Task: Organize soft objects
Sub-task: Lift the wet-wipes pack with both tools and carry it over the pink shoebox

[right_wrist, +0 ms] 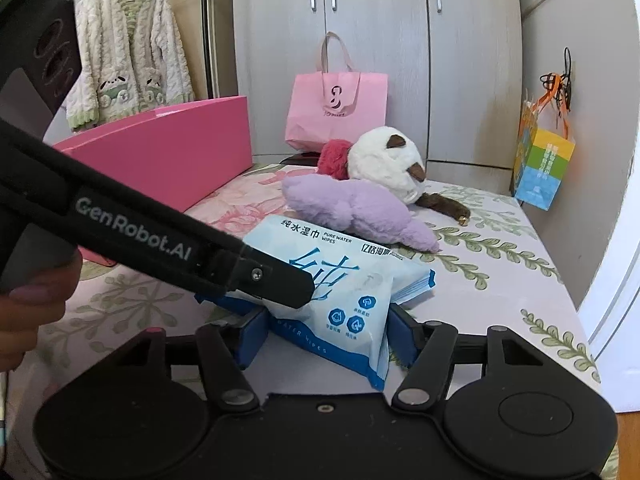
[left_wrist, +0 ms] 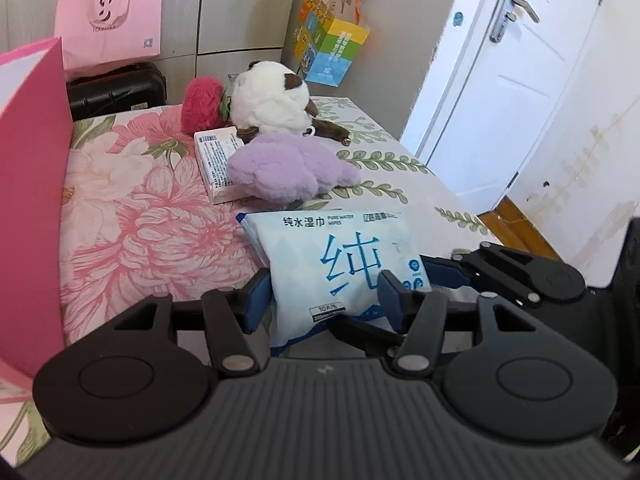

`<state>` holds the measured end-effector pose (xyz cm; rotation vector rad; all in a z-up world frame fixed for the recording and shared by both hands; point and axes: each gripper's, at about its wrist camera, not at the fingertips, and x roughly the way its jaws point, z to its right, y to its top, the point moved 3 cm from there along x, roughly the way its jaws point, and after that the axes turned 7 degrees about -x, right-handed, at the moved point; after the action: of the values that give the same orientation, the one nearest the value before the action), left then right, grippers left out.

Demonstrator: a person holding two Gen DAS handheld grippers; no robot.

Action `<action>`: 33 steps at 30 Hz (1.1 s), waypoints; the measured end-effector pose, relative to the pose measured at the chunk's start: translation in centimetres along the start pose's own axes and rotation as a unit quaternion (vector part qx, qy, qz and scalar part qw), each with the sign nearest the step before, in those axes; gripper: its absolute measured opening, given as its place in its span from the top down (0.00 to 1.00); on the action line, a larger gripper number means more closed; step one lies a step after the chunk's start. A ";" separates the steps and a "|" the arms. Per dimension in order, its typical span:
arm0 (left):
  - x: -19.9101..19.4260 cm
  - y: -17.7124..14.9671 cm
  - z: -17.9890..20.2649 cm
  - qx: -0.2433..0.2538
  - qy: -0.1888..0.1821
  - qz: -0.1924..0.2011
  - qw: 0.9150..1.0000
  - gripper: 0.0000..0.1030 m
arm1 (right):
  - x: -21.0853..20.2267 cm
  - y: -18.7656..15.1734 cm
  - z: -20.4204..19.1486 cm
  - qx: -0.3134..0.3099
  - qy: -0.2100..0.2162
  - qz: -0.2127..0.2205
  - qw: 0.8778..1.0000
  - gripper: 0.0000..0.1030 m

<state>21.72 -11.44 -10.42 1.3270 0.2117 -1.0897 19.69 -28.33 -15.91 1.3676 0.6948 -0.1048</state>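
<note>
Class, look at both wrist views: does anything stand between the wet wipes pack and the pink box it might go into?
Nothing visible does. The wet wipes pack sits between both hand-held grippers' fingers, and only bare floral cloth lies between it and the pink box. The plush toys lie off to the side.

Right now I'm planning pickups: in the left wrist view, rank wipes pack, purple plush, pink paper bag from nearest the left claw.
1. wipes pack, between the left claw fingers.
2. purple plush, mid-bed beyond.
3. pink paper bag, far back left, on a dark case.
</note>
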 end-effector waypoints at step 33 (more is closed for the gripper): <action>-16.8 -5.2 -2.0 -0.038 0.059 -0.066 0.995 0.43 | -8.4 4.9 -13.6 -0.154 0.112 -0.074 0.979 0.33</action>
<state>9.98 -0.39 -3.08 1.3239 0.4296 -1.1029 9.87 -17.36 -7.92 1.0379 0.9607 0.0382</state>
